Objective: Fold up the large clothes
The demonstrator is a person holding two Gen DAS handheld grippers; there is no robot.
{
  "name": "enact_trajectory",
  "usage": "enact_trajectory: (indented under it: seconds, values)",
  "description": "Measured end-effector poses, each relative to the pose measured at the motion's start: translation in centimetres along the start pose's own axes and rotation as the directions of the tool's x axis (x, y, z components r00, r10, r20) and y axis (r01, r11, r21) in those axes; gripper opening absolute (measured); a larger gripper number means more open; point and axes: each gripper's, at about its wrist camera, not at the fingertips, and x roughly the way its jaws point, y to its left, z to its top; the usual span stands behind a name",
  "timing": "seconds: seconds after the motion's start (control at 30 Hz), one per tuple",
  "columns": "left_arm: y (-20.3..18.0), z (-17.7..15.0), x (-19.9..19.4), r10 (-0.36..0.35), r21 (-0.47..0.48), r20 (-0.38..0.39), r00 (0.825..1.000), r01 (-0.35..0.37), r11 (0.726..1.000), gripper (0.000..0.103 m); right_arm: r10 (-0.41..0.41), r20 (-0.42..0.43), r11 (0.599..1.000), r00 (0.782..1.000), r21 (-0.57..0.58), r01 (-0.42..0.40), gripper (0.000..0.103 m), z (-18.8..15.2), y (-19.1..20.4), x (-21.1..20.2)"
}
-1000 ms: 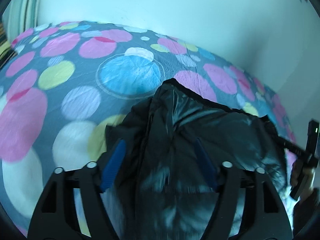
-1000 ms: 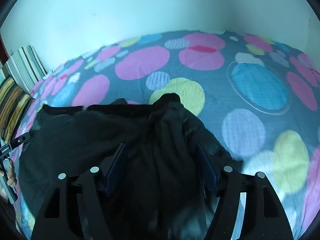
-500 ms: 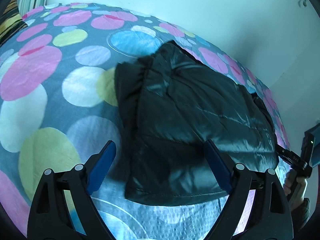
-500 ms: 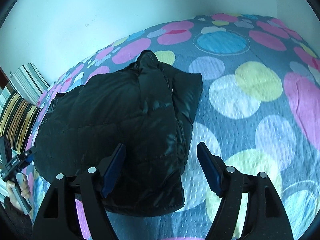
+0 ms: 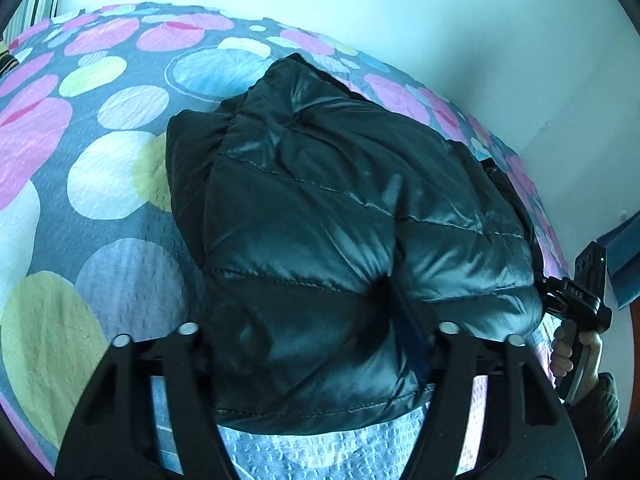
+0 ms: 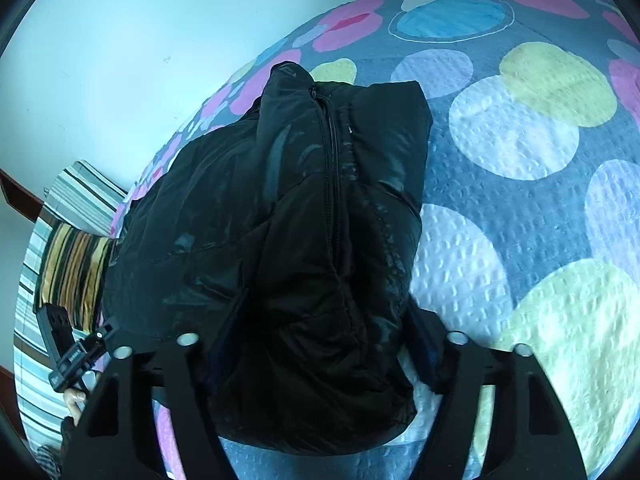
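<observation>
A black quilted puffer jacket (image 5: 344,216) lies folded in a thick bundle on the bed. In the right wrist view the jacket (image 6: 280,216) shows its zipper running down the middle. My left gripper (image 5: 308,344) is open, its jaws set wide and pushed around the jacket's near edge; puffy fabric bulges between the fingers and hides the pads. My right gripper (image 6: 320,344) is open the same way, straddling the jacket's other end. Each gripper shows at the far edge of the other's view, the right one (image 5: 576,296) and the left one (image 6: 76,352).
The bed cover (image 5: 92,184) is grey with large pink, blue, yellow and white circles. A pale wall (image 5: 360,4) runs behind the bed. Striped pillows (image 6: 72,256) lie at the bed's left end in the right wrist view.
Both grippers let the jacket drop, drew back, then came forward again. They now press open around the folded bundle's two ends, closer than half a second ago.
</observation>
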Motion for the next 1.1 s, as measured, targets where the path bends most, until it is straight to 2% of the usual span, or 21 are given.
enact_trajectory:
  seconds: [0.07,0.17,0.33,0.5,0.67,0.9,1.1]
  values:
    - [-0.4,-0.1,-0.5,0.005,0.01,0.012,1.0,-0.005,1.0,0.053,0.004,0.01,1.0,1.0,-0.009,-0.004,0.051,-0.1,0.2,-0.2]
    - [-0.9,-0.1,-1.2,0.009,0.024,0.028,1.0,-0.01,1.0,0.041,0.009,0.029,1.0,1.0,-0.025,-0.008,0.039,-0.4,0.5,-0.9]
    - [-1.5,-0.5,-2.8,0.009,0.034,0.048,0.999,-0.011,0.999,0.032,-0.003,0.062,0.999,0.998,-0.054,0.007,0.03,-0.6,1.2,-1.7]
    - [-2.5,-1.8,-5.2,0.0,0.059,0.07,0.998,-0.004,0.998,0.028,-0.005,0.083,0.997,0.997,-0.081,0.012,0.027,-1.7,2.0,-3.9]
    - [-3.2,-4.5,-7.7,-0.016,0.054,0.066,0.998,0.012,0.998,0.027,-0.012,0.071,0.995,0.997,-0.099,0.019,0.027,-3.7,2.4,-6.2]
    - [-3.2,-10.8,-11.1,-0.034,0.015,0.048,0.998,0.033,0.999,0.027,-0.009,0.036,0.996,0.999,-0.094,0.013,0.027,-8.6,1.6,-9.8]
    - [-2.3,-13.4,-11.0,-0.029,0.009,0.039,0.999,0.029,1.0,0.029,0.007,-0.001,0.998,1.0,-0.062,-0.007,0.028,-12.5,-0.2,-10.3]
